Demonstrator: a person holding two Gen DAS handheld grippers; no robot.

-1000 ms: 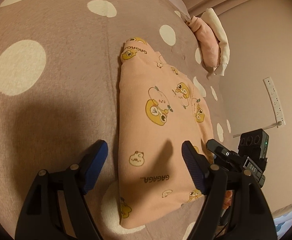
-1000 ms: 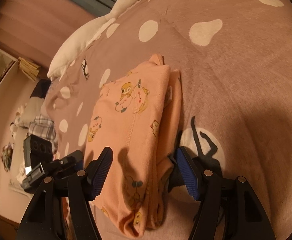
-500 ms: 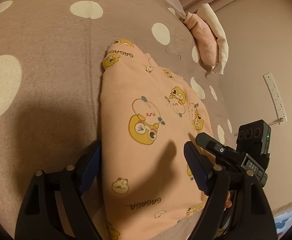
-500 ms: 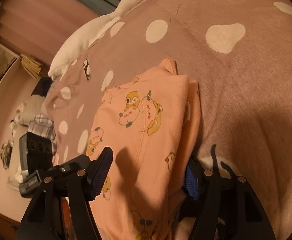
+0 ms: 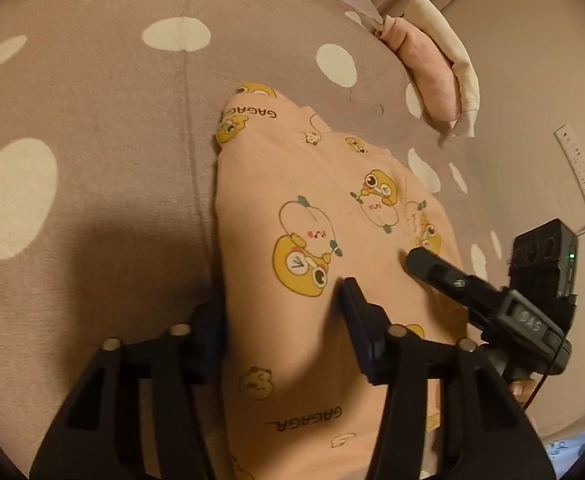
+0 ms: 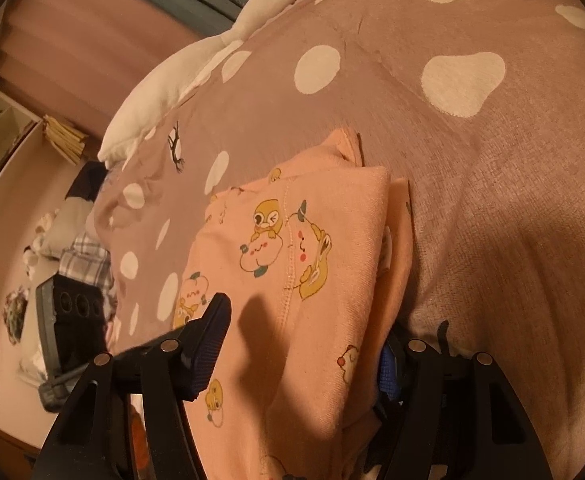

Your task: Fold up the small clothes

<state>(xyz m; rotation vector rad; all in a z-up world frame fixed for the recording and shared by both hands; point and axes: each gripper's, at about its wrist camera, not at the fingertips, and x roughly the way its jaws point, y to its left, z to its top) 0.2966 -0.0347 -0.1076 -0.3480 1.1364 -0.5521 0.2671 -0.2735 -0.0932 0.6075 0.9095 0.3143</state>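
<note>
The left gripper (image 5: 284,320) straddles the near left side of the folded peach garment (image 5: 324,248): its left finger is tucked down against the garment's folded edge, mostly hidden by the cloth, and its right finger (image 5: 358,320) rests on top of the fabric, so a thick band of cloth sits between them. Its jaws have just been closing in on that band, and they now look pinched onto it. The right gripper (image 6: 300,344) straddles the opposite near side in the same way, its left finger (image 6: 208,344) lying on the printed top layer and its right finger (image 6: 388,368) half buried beside the stacked layers; its jaws have also just been closing, with the cloth bulging between them. The garment, printed with yellow cartoon ducks, lies on a mauve blanket (image 5: 92,128) with white spots. Farther off, a white goose plush (image 6: 196,68) lies along the blanket's edge, and another folded pink and cream cloth (image 5: 432,68) sits at the far rim.
</note>
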